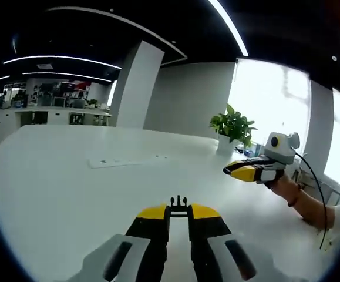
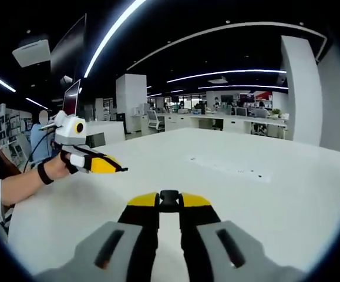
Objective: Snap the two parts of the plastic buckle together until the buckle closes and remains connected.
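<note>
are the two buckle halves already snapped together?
No. The left tool grips one black buckle part and the right tool grips the other buckle part, held apart above the white table.

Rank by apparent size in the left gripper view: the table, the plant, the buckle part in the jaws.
1. Table, by far the largest.
2. Plant.
3. Buckle part, smallest though nearest the camera, held in the left gripper.
</note>
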Motion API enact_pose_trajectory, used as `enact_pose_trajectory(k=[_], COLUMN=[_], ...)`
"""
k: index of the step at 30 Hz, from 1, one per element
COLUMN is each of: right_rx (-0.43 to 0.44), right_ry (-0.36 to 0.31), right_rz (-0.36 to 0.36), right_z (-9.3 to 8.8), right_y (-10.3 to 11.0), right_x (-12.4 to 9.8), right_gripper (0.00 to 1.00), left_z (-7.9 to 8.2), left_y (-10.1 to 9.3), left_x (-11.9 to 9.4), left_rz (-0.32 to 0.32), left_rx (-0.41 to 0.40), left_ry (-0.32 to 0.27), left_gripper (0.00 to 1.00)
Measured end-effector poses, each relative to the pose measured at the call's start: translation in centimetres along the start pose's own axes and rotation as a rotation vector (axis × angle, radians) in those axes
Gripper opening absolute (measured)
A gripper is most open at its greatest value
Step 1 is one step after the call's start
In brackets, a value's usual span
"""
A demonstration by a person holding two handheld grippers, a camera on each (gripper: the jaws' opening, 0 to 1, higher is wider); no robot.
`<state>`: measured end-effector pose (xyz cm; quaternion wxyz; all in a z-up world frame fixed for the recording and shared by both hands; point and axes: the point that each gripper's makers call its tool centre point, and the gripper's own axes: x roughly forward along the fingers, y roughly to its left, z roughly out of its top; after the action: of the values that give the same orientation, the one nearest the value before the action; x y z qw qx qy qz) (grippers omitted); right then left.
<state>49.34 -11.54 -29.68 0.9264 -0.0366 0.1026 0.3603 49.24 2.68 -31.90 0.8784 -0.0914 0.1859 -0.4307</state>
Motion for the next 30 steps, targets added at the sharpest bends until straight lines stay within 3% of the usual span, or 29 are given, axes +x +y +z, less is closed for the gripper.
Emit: enact_pose_trajectory(k=[11, 22, 28, 30], right_rx=[-0.033, -0.025, -0.042, -0.045], right_ry=[-0.015, 0.009, -0.005, -0.003], right_rz=[0.056, 0.084, 0.099, 0.101], right_z=[0.7, -1.3, -1.2, -1.4], right_y=[3.0, 4.2, 5.2, 5.4], right_x=[0.0, -1.6, -2.9, -3.1], right_gripper=[0.11, 0.11, 0.11, 0.11], left_z=[-1.2, -2.2, -2.8, -2.8], left_y=[-2.0, -3.2, -3.9, -4.8], left_x=[-1.4, -2.9, -3.6, -3.8], left_rz=[-0.018, -0.035, -0.036, -0.065], left_rx=[0.019, 0.007, 0.015, 0.009], left_ry=[0.002, -0.001, 0.001, -0.012], left_gripper=[0.11, 0.11, 0.11, 0.11])
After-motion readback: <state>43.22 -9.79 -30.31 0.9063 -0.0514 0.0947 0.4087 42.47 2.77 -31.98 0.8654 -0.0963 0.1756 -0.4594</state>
